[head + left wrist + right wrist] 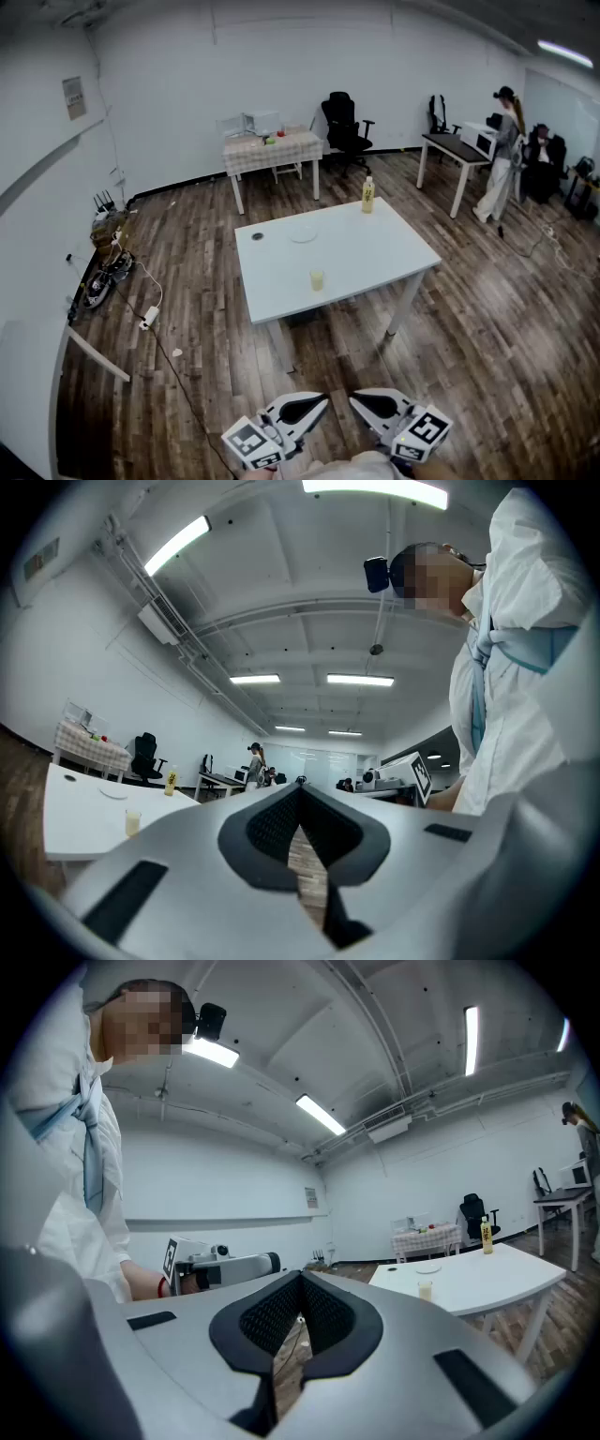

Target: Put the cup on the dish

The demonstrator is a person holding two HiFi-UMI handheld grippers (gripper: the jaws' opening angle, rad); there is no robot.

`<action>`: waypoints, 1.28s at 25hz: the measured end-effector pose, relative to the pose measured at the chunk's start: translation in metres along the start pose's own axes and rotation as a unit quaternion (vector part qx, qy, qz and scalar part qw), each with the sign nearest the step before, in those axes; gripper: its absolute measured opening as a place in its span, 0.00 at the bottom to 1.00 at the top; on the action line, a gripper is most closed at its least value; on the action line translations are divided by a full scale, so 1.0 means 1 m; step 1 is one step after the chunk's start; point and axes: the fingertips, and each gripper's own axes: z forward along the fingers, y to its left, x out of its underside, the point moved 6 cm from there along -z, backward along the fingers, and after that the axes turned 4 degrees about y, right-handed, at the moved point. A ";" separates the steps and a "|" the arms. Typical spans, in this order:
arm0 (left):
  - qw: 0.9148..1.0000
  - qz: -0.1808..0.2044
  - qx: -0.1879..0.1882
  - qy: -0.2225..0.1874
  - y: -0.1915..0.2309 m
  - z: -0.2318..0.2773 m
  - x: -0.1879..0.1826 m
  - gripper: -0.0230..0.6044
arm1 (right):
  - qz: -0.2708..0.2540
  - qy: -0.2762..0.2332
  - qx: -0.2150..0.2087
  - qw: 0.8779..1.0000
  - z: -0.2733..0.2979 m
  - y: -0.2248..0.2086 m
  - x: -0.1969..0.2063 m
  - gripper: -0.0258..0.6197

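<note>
A small cup (317, 279) of pale yellow liquid stands near the front edge of the white table (375, 253). The clear dish (303, 233) lies farther back on the table, apart from the cup. Both grippers are held low at the bottom of the head view, well short of the table. My left gripper (317, 401) and right gripper (358, 400) are both shut on nothing, tips pointing toward each other. The left gripper view shows its jaws (300, 785) closed, with the cup (132, 822) far off to the left. In the right gripper view, the jaws (302, 1279) are closed and the cup (426, 1288) is far right.
A yellow bottle (368, 195) and a small dark disc (258, 236) also sit on the table. Behind it stand a checked-cloth table (272, 150), an office chair (345, 127) and a desk (455, 148). A person (504, 159) stands at right. Cables (117, 267) lie by the left wall.
</note>
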 end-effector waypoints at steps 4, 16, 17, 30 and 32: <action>1.000 -0.003 0.001 0.008 0.011 -0.004 0.009 0.04 | 0.001 -0.003 0.003 1.000 0.005 -0.003 -0.004 0.09; 1.000 -0.006 0.005 0.011 0.015 0.002 0.013 0.04 | 0.022 -0.034 -0.010 0.999 0.005 -0.010 -0.006 0.09; 1.000 -0.007 0.005 0.013 0.016 0.002 0.015 0.04 | 0.026 -0.041 -0.013 0.999 0.006 -0.010 -0.006 0.09; 1.000 -0.011 0.007 0.013 0.031 -0.002 0.013 0.04 | 0.018 -0.020 -0.015 1.000 0.025 -0.011 -0.001 0.09; 1.000 -0.011 0.008 0.011 0.033 -0.003 0.011 0.04 | 0.021 -0.021 -0.014 0.999 0.028 -0.012 -0.001 0.09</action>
